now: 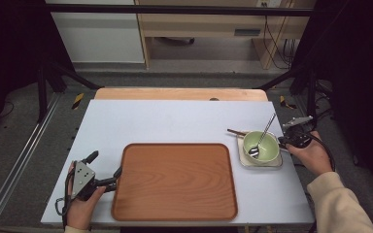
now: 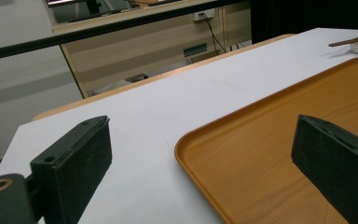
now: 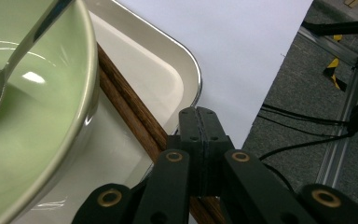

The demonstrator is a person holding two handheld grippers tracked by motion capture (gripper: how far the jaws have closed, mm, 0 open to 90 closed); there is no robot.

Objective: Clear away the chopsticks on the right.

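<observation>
A brown wooden tray (image 1: 175, 182) lies at the front middle of the white table (image 1: 175, 121). My left gripper (image 1: 106, 164) rests at the tray's left edge, open, held by a hand. In the left gripper view its jaws (image 2: 200, 126) stand wide apart, with the tray's corner (image 2: 270, 154) between them untouched. To the right, a green bowl (image 1: 261, 147) with a metal spoon (image 1: 264, 133) sits on a white dish (image 1: 267, 165). Dark chopsticks (image 1: 235, 132) lie across that dish. My right gripper (image 1: 284, 141) is shut at the dish's right side. Its closed jaws (image 3: 199, 114) sit just over the chopsticks (image 3: 130, 107), beside the bowl (image 3: 37, 116).
The table's right edge is close behind the right gripper, with grey floor, cables and a metal rail (image 3: 345, 135) below. A black frame bar (image 2: 121, 25) crosses behind the table. A wooden strip (image 1: 179, 93) borders the far edge.
</observation>
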